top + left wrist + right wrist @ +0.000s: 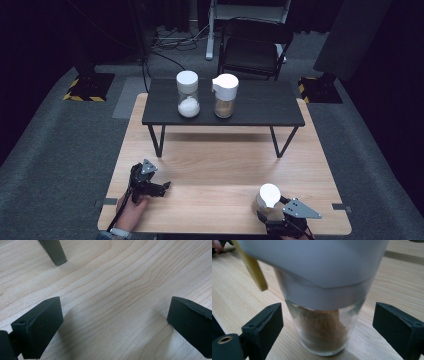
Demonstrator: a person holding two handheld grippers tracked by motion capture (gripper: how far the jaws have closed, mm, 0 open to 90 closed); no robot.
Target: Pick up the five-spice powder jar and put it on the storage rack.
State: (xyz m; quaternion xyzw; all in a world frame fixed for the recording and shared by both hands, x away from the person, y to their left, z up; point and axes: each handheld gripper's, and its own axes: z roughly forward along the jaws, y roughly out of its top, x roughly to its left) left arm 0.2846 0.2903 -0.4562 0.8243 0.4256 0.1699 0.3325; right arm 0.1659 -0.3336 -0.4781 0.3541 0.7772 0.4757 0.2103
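Right hand-held gripper [272,212] is sitting at the near right corner of the surface [215,165]. Jar [324,315], glass with a white lid and brown powder inside, is standing upright between its jaws, close in front of the gripper body. Jaws are flanking the glass on both sides with gaps showing; pads are not pressing on it. Jar is resting on the wood, not lifted.

Left hand-held gripper [162,187] is lying low at the near left, well apart from the jar, jaws spread wide over bare wood, gripping nothing.

Farther back, a black shelf [260,107] is carrying two more jars: one with white contents [188,94], one with brown [225,96].
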